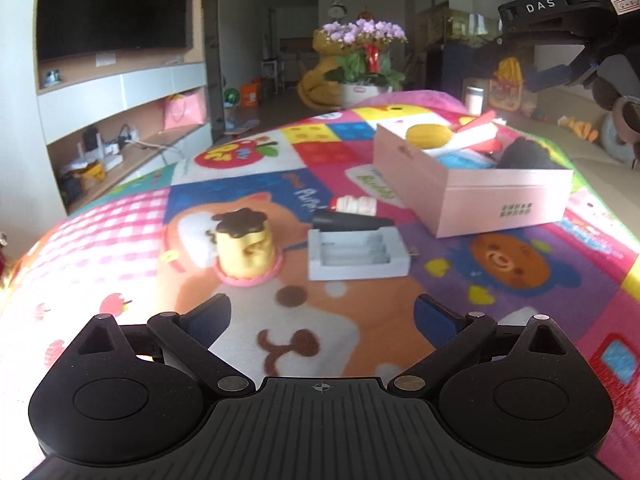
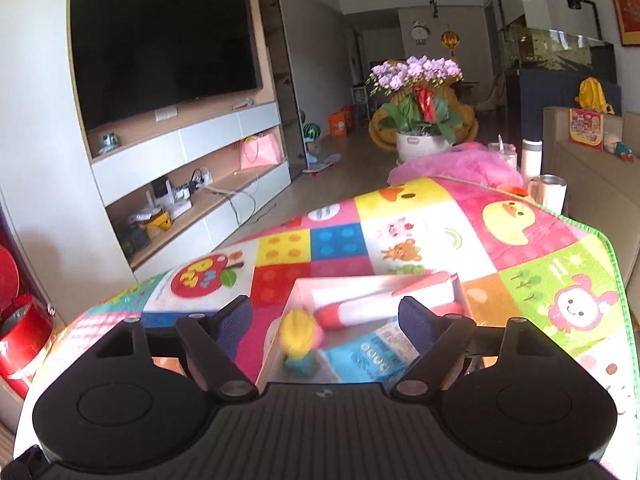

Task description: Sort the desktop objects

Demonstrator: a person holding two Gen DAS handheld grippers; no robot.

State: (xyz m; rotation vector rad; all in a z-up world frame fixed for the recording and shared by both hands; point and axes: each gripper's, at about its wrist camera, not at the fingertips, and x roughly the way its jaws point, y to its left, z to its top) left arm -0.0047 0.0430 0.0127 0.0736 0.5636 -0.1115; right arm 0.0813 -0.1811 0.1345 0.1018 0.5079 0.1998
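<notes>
We count one pink box [image 1: 472, 200] on the patterned cloth [image 1: 120, 232], plus three loose items left of it: one pudding toy [image 1: 245, 245], one grey charger tray [image 1: 356, 256], one black marker [image 1: 352, 222]. Box contents are blurred; in the right view we make out a yellow toy [image 2: 300, 336], a red-white pen [image 2: 360, 308] and a blue pack [image 2: 380, 356]. Left gripper [image 1: 322, 312] is spread wide and empty, loose items just ahead of it; right gripper [image 2: 324, 316] is released above the box, yellow toy between its fingers but ungripped.

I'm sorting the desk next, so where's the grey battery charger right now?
In the left wrist view, the grey battery charger lies mid-blanket, right of the yellow pudding toy, left of the pink box.
</notes>
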